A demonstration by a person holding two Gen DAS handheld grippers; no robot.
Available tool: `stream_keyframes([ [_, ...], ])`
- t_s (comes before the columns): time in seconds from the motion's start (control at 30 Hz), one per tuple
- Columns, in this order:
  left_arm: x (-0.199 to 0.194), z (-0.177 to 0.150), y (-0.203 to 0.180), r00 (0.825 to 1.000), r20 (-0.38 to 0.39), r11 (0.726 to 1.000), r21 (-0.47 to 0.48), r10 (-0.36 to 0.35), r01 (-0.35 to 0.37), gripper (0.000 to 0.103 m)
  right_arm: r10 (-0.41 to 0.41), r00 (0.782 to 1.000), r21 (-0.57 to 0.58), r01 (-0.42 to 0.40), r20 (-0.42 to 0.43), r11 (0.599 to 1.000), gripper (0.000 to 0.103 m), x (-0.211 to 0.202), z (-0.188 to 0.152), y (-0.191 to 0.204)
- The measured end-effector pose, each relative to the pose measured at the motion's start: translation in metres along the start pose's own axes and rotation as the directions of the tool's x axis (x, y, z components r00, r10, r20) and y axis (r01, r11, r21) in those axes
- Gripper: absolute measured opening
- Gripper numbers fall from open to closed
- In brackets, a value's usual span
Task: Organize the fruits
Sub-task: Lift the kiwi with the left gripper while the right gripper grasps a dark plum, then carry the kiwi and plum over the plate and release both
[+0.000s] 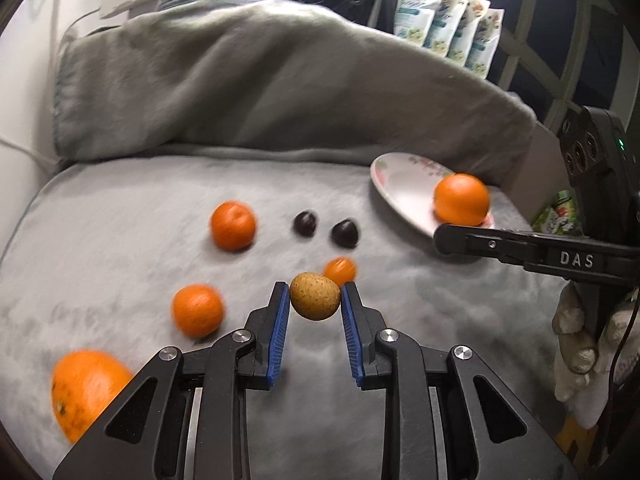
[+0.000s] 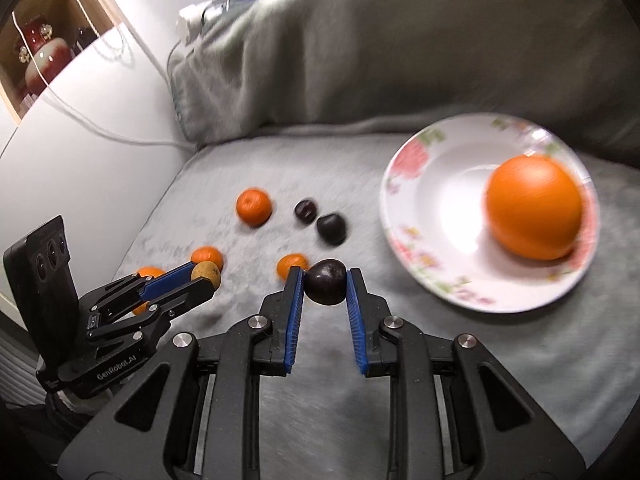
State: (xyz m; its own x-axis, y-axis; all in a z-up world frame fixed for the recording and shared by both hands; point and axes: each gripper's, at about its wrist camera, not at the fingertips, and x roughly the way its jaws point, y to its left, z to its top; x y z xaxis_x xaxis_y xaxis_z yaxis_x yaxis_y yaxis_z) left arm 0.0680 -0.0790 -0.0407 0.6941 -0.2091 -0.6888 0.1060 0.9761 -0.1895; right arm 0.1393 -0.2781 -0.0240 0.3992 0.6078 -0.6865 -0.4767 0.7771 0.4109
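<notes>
While your right gripper (image 2: 325, 280) pinches a dark plum (image 2: 326, 287), the plate (image 2: 404, 216) lies far-right, nearer this hand; left gripper (image 1: 315, 294) clamps a tan fruit (image 1: 315, 296) (plate farther off).

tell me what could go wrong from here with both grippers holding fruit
The left gripper pinches the round tan fruit only at its fingertips, so it might slip out. The plate sits on soft grey blanket with the big orange near its rim; adding the dark plum could tip it.
</notes>
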Motion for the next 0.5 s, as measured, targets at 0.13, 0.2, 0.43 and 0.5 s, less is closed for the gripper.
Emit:
stream_keyframes([
  [0.13,0.009,0.018,-0.01,0.999,0.015,0.999,0.006,-0.05,0.05,0.025,-0.055,0.997,0.011,0.054,0.062,0.998,0.023,-0.023,0.002,-0.011],
  [0.2,0.013,0.026,-0.015,0.997,0.023,0.997,0.011,-0.072,0.071,0.025,-0.082,0.993,0.015,0.081,0.084,0.997,0.023,-0.03,0.003,-0.014],
  [0.43,0.034,0.054,-0.03,0.991,0.033,0.991,0.026,-0.132,0.131,0.025,-0.166,0.979,0.017,0.165,0.119,0.986,0.023,-0.043,-0.001,-0.025],
  [0.5,0.04,0.059,-0.033,0.989,0.029,0.989,0.025,-0.146,0.145,0.025,-0.178,0.977,0.015,0.177,0.118,0.984,0.023,-0.042,-0.002,-0.026],
])
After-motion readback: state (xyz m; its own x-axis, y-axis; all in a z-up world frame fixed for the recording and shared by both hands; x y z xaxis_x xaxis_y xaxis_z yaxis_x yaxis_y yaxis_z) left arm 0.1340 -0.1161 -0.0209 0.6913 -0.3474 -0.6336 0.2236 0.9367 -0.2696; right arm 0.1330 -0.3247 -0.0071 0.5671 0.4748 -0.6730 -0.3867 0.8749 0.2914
